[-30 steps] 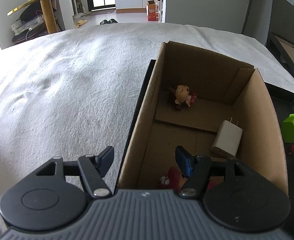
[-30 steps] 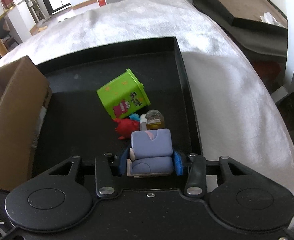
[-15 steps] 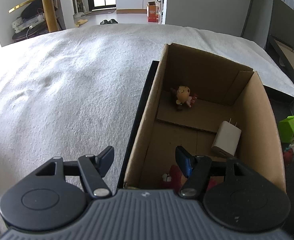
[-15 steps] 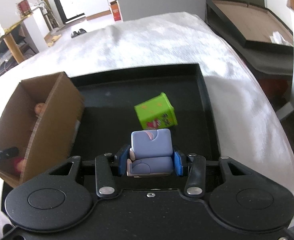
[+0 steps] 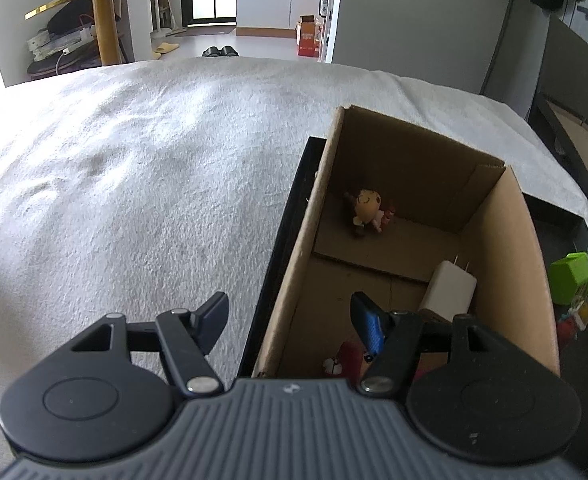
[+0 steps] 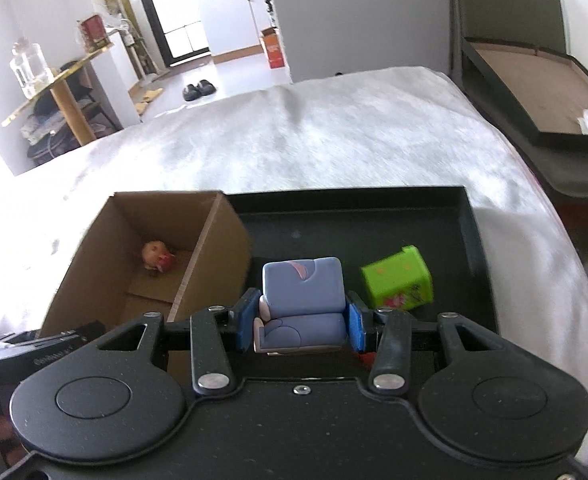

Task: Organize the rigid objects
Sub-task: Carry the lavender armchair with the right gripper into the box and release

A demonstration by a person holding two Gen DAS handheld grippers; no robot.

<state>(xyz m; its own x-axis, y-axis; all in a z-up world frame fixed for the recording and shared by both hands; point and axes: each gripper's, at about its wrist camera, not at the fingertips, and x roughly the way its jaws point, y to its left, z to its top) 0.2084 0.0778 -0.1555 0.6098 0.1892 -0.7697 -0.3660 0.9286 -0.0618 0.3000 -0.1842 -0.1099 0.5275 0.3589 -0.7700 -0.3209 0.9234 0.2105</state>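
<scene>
White blanket (image 6: 333, 148); right tongs (image 6: 299, 326) clamping blue toy armchair (image 6: 301, 304).

lavender toy armchair (image 6: 302, 306), lime-green bin (image 6: 397, 283), brown box (image 5: 505, 272)

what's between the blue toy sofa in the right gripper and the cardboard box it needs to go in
Only the cardboard box's own right wall. The right gripper holds the blue toy sofa over the black tray, beside that wall. The box's top is open.

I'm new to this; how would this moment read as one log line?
right tongs: shut on blue toy armchair, above black tray | left tongs: open, empty | cardboard box: doll, charger
</scene>
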